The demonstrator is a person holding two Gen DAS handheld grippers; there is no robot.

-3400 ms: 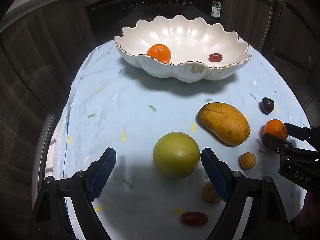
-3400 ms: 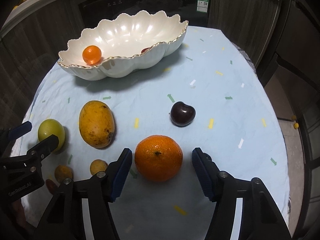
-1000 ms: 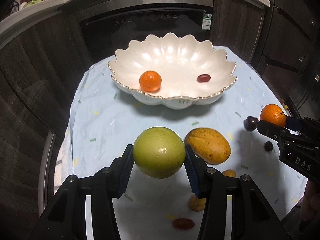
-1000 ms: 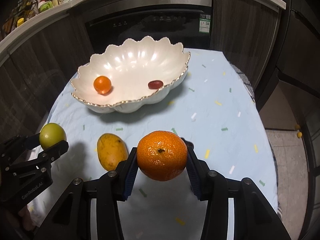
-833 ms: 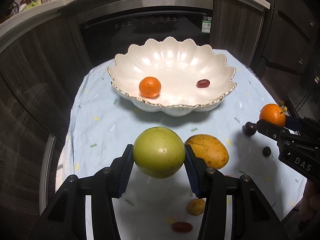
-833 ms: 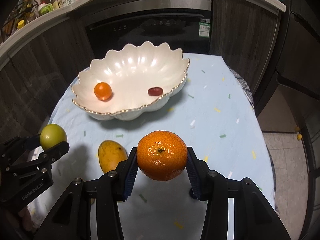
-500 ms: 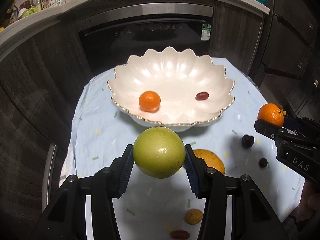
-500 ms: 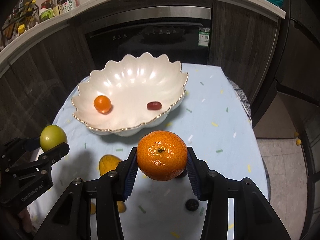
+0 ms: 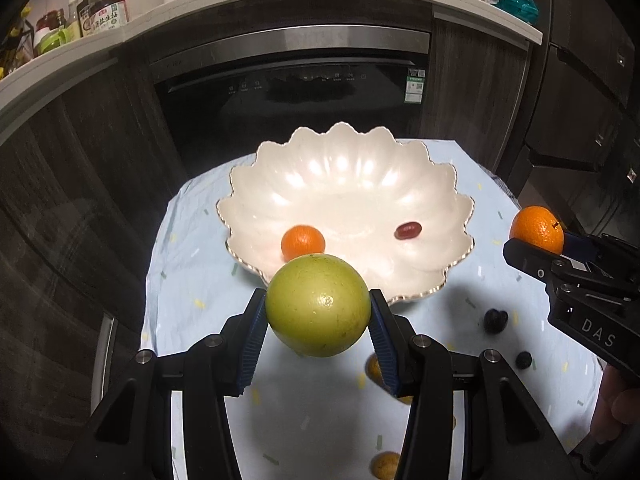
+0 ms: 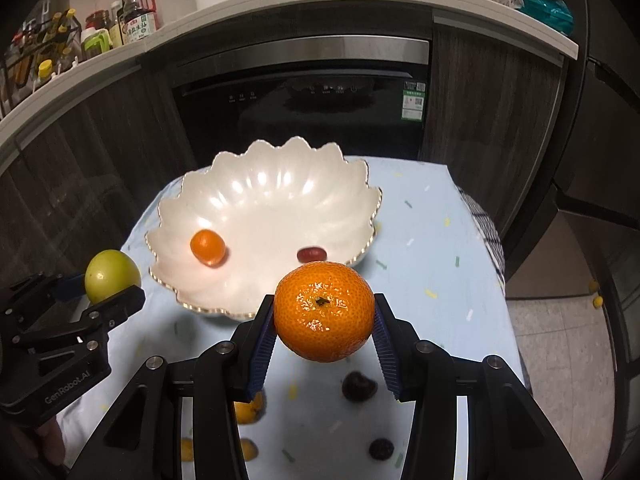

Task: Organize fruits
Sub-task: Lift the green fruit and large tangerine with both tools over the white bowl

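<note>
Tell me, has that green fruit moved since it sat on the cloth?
Yes. The green fruit, clamped in the left tool, has risen off the tablecloth toward the white bowl.

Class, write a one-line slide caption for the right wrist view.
Right gripper holds an orange above the table, facing the scalloped white bowl.

The scalloped white bowl [image 9: 436, 256] lies open from above; inside it only a small orange [image 9: 303, 242] at its left and a red grape [image 9: 407, 230] at its right take up floor, with bare glaze between and behind them. On the bench cloth [image 10: 432, 248] right of the bowl nothing stands. Dark cherries [image 10: 359, 386] and small yellow fruits [image 10: 248, 402] crowd the near cloth.
</note>
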